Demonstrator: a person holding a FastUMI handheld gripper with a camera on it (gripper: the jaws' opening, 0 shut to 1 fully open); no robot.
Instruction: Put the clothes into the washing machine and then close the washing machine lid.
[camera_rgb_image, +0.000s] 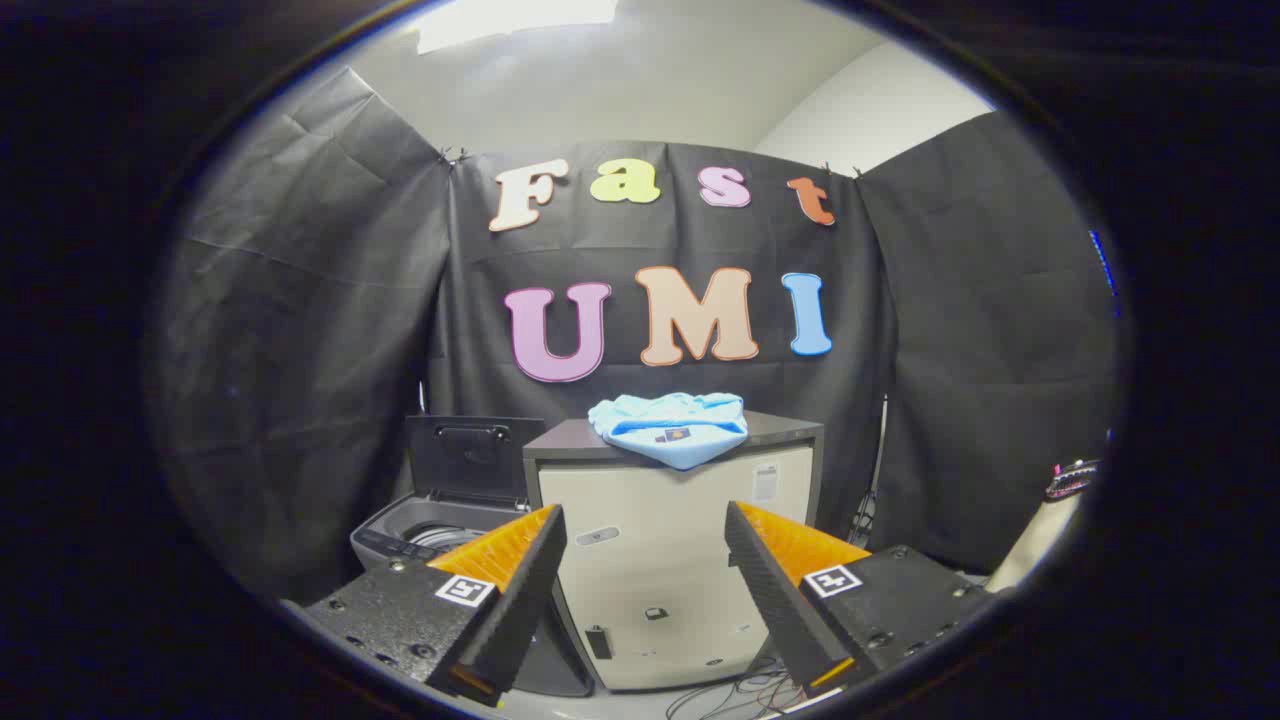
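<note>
Fingers spread wide, nothing between them: the gripper (645, 520) hangs empty, well short of the cream cabinet (660, 560) that stands straight ahead. Up on the cabinet's dark top sits the target, a folded pale-blue garment (668, 428), bunched in a soft heap with its front edge drooping just over the lip. Off to the left and lower down, the washing machine (425, 535) waits with its lid (472, 458) propped upright and the drum open. So the pick comes first, by the look of it. The smart play is to rise and come in level with the cabinet top, then close the fingers on the thick middle of the heap rather than the thin hanging edge, so the whole bundle lifts as one. A loose corner pinch risks the cloth unfolding and trailing on the way across to the drum. Cables (740, 695) lie on the floor below.
</note>
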